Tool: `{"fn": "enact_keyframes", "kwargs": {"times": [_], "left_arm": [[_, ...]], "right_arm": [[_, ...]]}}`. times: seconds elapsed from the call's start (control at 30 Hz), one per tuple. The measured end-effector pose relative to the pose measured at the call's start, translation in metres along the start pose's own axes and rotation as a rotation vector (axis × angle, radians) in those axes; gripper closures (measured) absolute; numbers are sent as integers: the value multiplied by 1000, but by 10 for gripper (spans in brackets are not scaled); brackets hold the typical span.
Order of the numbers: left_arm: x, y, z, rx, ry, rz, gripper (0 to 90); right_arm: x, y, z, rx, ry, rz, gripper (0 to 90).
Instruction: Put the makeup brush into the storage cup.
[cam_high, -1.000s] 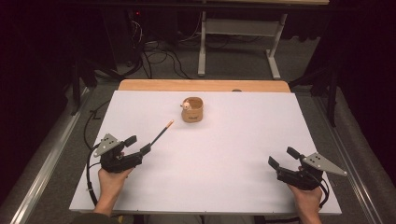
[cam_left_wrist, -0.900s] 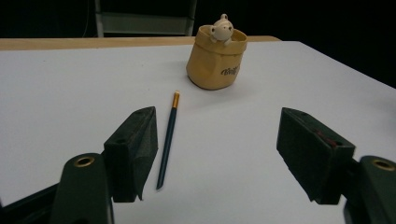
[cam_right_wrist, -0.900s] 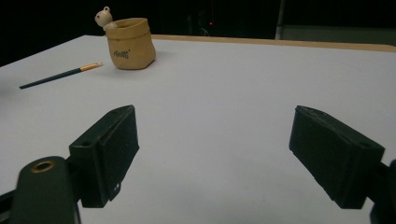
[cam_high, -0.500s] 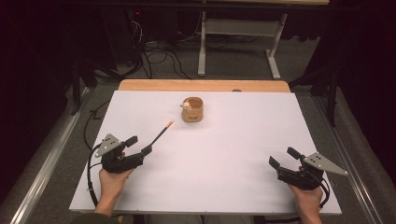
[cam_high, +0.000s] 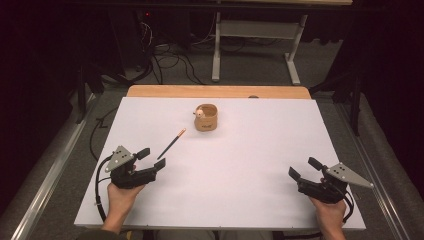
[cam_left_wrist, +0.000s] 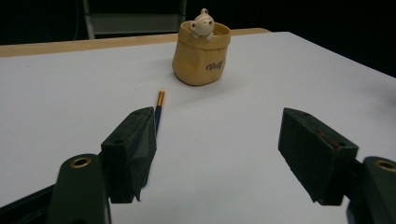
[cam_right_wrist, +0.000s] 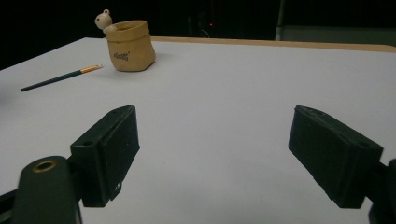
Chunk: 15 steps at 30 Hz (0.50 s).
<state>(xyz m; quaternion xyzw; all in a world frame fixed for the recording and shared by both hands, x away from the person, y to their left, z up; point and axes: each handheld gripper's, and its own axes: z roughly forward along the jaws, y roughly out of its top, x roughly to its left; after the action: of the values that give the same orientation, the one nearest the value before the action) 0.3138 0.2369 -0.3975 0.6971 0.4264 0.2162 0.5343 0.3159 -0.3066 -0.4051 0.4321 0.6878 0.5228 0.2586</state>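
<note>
Here the left gripper (cam_high: 151, 159) rests low on the near-left part of the white table (cam_high: 250, 165), its jaws spread wide with nothing between them. The pencil (cam_high: 172, 143) lies flat on the table just beyond it, pointing diagonally away toward the tan pouch (cam_high: 206, 118). In the left gripper view the near end of the pencil (cam_left_wrist: 159, 108) is hidden behind the left-hand jaw, so whether jaw and pencil touch cannot be told — only the gold-banded far end and a short dark stretch are visible. Its tip stops short of the pouch (cam_left_wrist: 201, 55), apart from it.

The pouch stands upright toward the far middle of the table. A small pale figure (cam_left_wrist: 203, 23) peeks over its rim; its lower body is hidden inside. The dark lettering on the pouch's front is too small to read.

The right gripper (cam_high: 305, 172) sits at the near-right corner, well apart from pencil and pouch, jaws likewise spread and empty. In the right gripper view the pencil (cam_right_wrist: 61, 77) shows full length far to the left, the pouch (cam_right_wrist: 130, 45) behind it. Beyond the table edge the room is dark — cables and a metal stand (cam_high: 255, 47) are barely made out.
</note>
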Motion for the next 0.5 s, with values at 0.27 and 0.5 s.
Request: {"fn": "enact_keyframes", "kwargs": {"times": [0.27, 0.5], "left_arm": [[-7, 2, 3, 15, -27, 20, 266], [-13, 9, 3, -11, -46, 20, 263]], "right_arm": [[0, 0, 1, 6, 1, -1, 178], [0, 0, 1, 7, 6, -1, 178]]}}
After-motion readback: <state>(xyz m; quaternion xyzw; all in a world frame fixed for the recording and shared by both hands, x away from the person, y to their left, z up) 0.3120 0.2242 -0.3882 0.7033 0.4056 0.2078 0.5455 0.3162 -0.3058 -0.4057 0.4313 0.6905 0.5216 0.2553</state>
